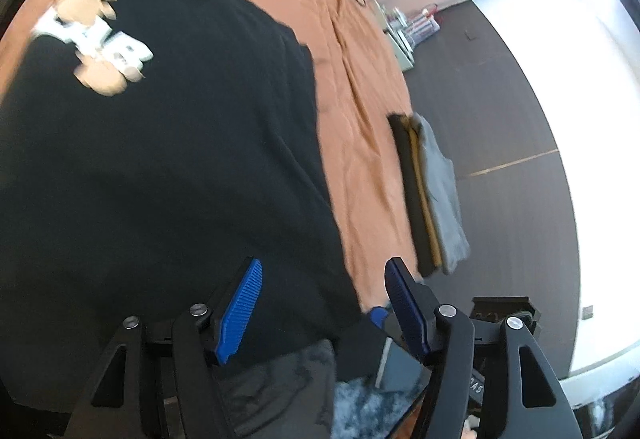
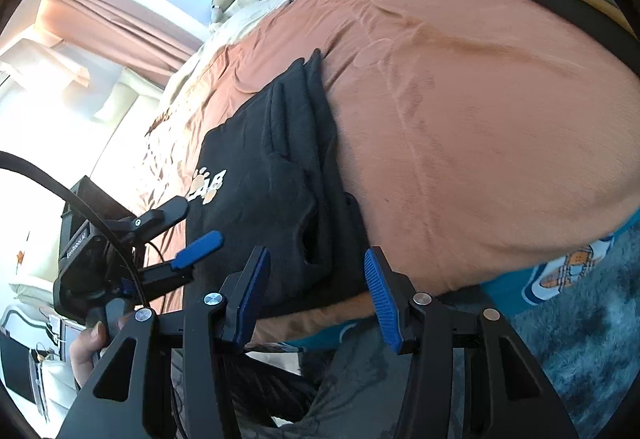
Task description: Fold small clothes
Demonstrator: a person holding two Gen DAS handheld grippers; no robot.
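faintly, "cab" on black shirt [image 2: 260, 191]

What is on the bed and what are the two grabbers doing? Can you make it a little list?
bed cover: orange, wrinkled
black shirt: lying partly folded on the cover, paw print facing up
folded pile: black, tan and grey clothes at the bed edge
left gripper: open, empty, over the shirt
right gripper: open, empty
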